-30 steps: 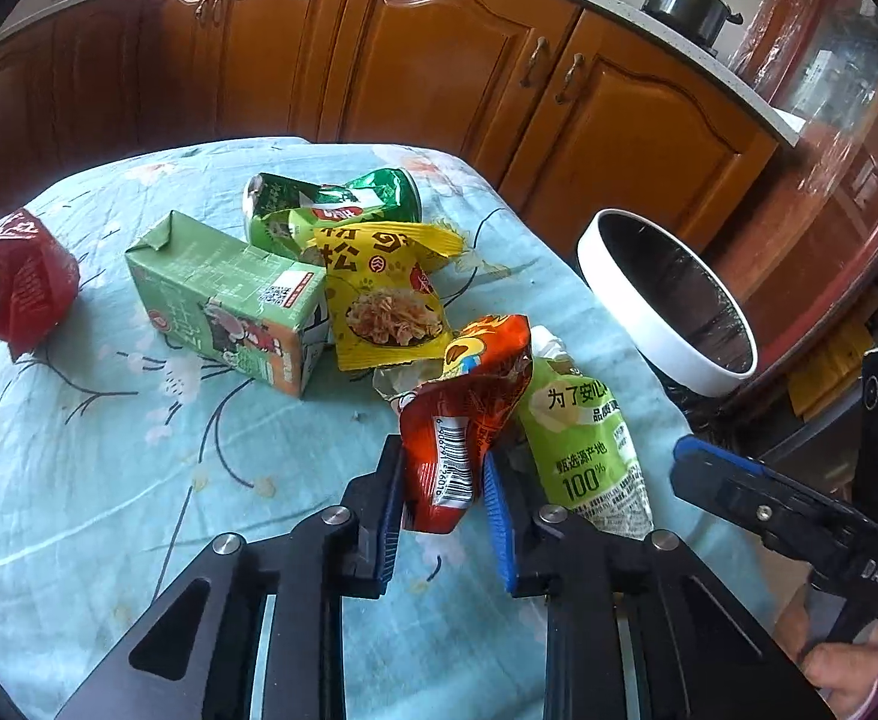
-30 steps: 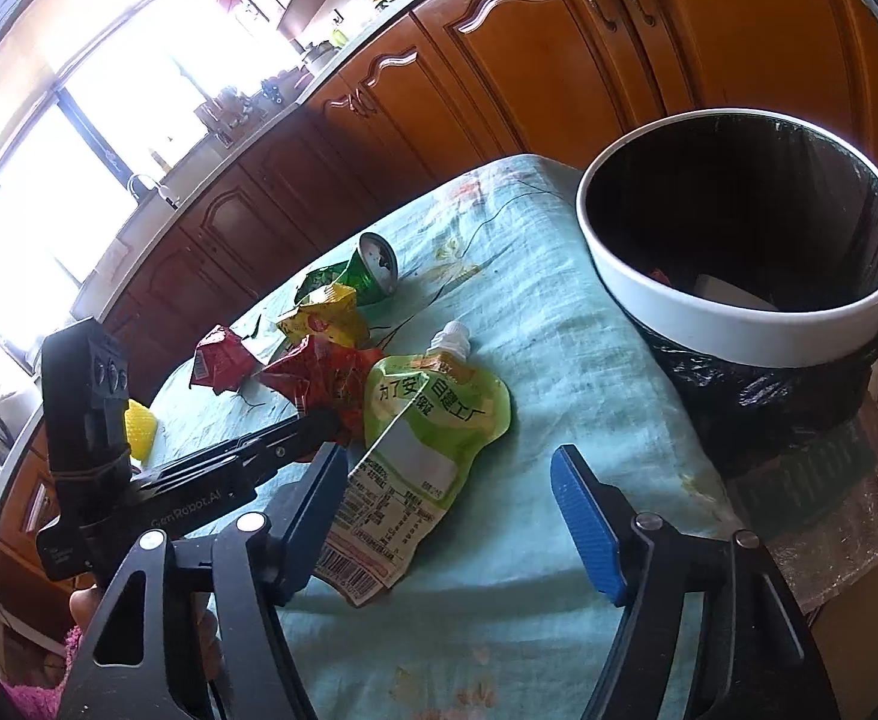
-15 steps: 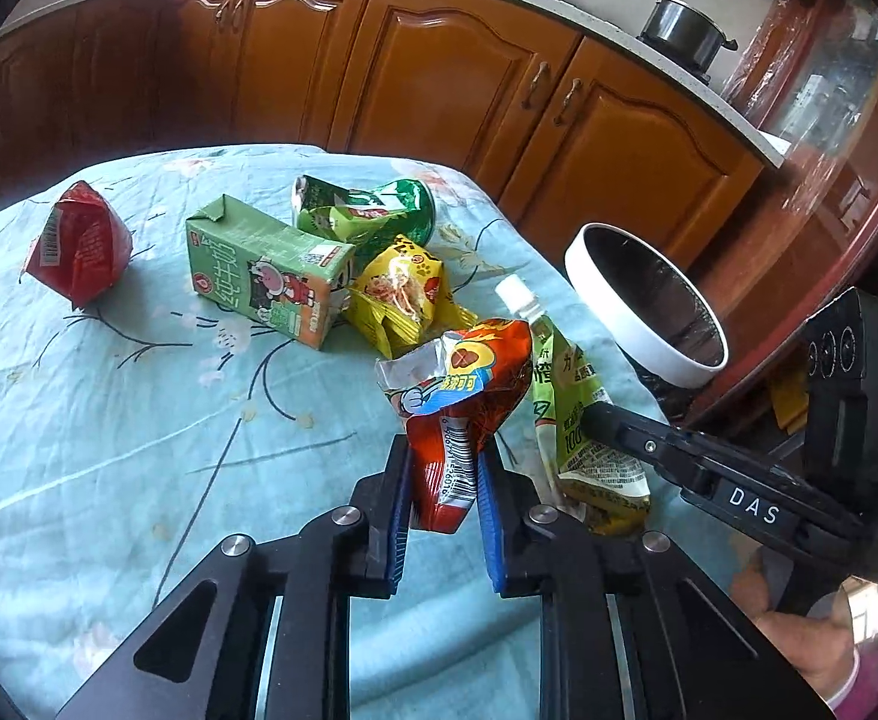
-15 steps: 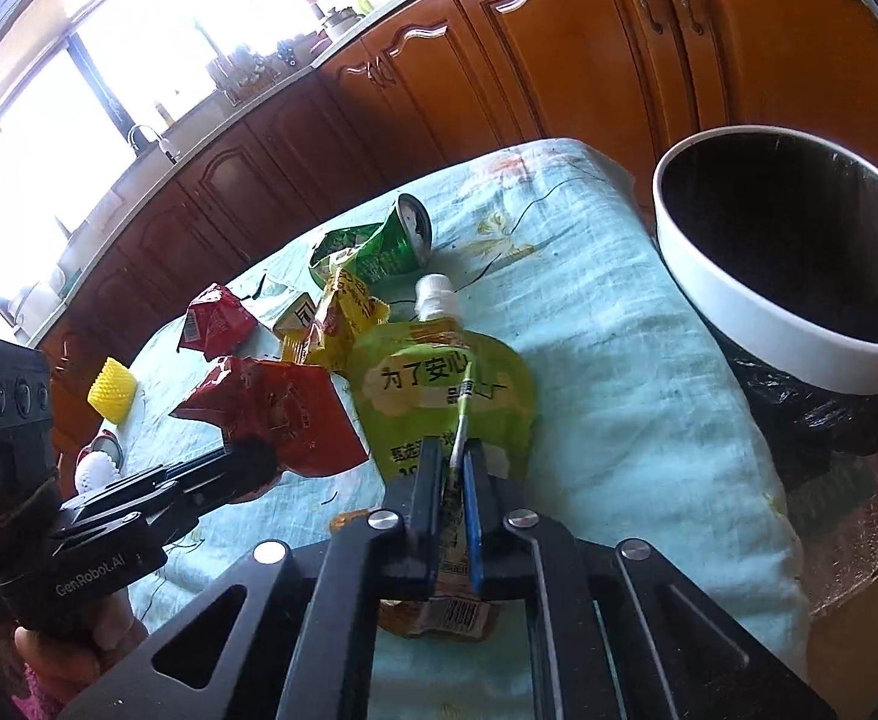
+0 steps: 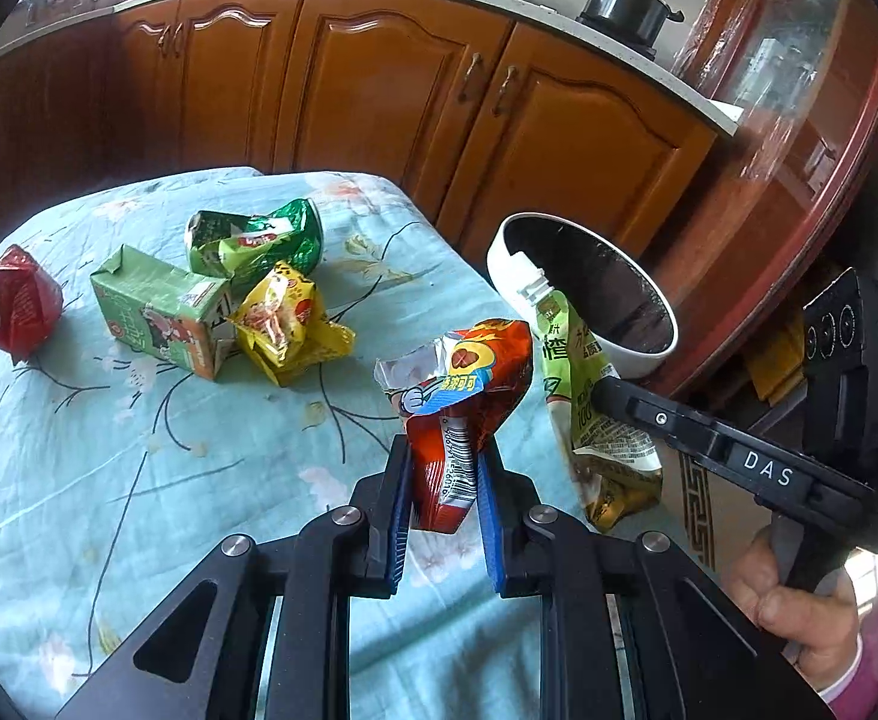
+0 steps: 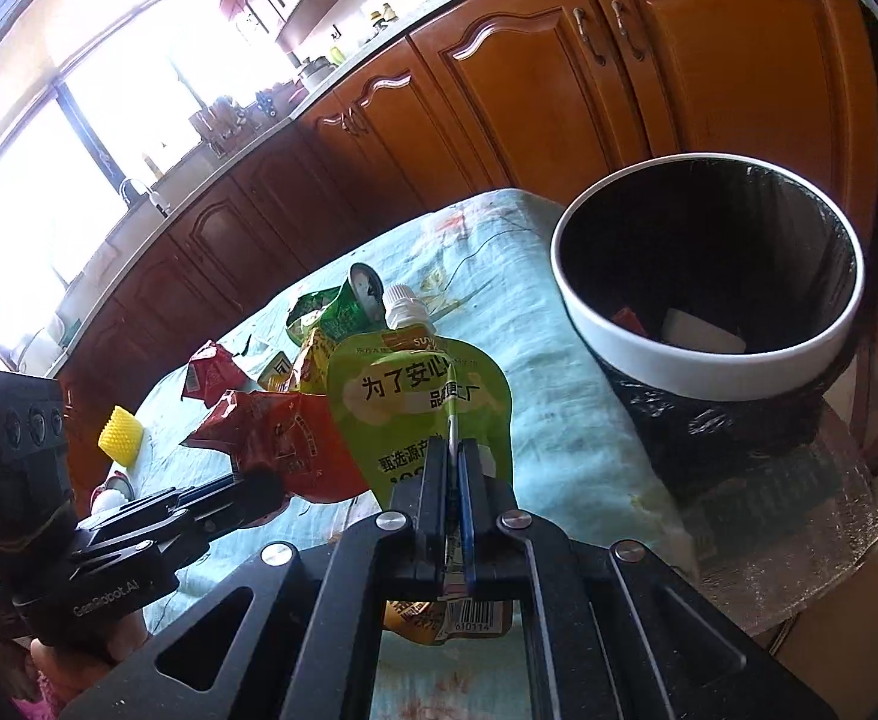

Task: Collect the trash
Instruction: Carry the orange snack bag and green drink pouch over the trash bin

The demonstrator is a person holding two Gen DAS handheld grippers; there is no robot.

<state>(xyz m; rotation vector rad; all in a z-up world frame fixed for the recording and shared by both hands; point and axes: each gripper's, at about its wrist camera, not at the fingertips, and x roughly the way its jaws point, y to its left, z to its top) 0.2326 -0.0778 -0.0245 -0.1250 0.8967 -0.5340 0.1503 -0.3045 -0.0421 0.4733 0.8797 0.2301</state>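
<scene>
Trash items number six in our two views, and they lie on or just above one surface (image 5: 138,468) covered by a pale blue floral cloth. Beside that surface stands one bin (image 6: 703,360) with a white rim and a black liner; at least two discarded pieces lie at its bottom.

We list the items from largest to smallest:

1. One green spouted pouch (image 6: 420,396) with a white screw cap, printed in Chinese characters, with a barcode ending "610114" at its lower edge. Our right gripper (image 6: 454,468) is closed flat on its lower half and holds it off the surface, near the bin.
2. One green drink carton (image 5: 162,318), dented, lying on its side.
3. One crushed green can (image 5: 258,240), touching the carton.
4. One red-orange snack bag (image 5: 463,396) with a silver lining and a barcode. Our left gripper (image 5: 442,480) is clamped on its lower end and holds it clear of the cloth.
5. One crumpled yellow wrapper (image 5: 288,324), against the carton.
6. One red wrapper (image 5: 15,306), well apart at the left.

The left gripper body reads "GenRobot.AI"; the right reads "DAS".
</scene>
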